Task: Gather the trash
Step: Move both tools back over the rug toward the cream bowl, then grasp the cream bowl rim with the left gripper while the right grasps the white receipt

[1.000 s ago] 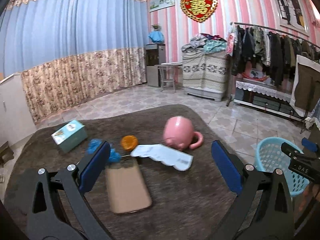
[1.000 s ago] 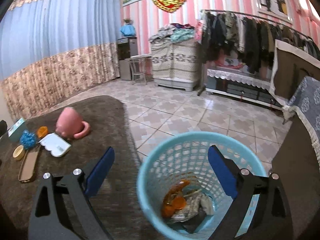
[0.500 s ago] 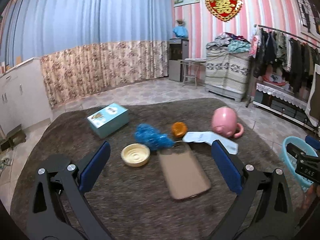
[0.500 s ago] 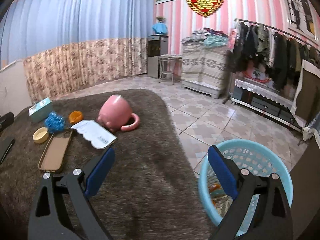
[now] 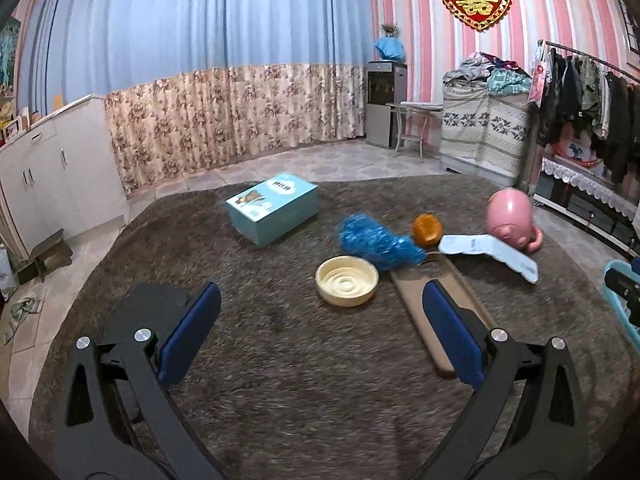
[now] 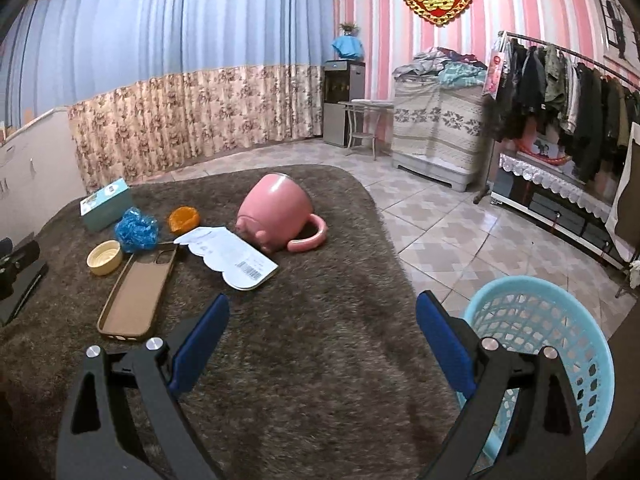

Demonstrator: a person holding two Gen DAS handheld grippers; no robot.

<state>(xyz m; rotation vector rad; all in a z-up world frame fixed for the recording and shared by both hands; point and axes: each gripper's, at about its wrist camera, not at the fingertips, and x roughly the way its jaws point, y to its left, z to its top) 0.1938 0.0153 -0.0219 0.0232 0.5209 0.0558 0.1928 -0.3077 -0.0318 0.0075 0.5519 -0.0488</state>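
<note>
A brown shaggy worktop [image 6: 304,360] fills both views, with a light blue basket [image 6: 560,320] beside its edge at 4 o'clock in the right view. Both tongs hang above the worktop, jaws wide and empty: the left tongs [image 5: 320,336] face the clutter, the right tongs [image 6: 320,340] face bare pile.

From largest to smallest, the things lie so: a teal box [image 5: 272,208] at 12 o'clock in the left view; a pink mug [image 6: 276,212] tipped on its side; a phone case [image 6: 138,292]; a white paper wrapper [image 6: 228,256] just beside the mug; a crumpled blue wrapper [image 5: 376,240] touching the case's top end; a cream dish [image 5: 347,280]; a small orange cap [image 5: 427,229].

The likely risk is picking the wrong thing. The trash sits tight among keepers, so wide jaws closing on the blue wrapper could catch the case or nudge the dish. The flat paper may slip on the deep pile, and the mug could roll.
</note>
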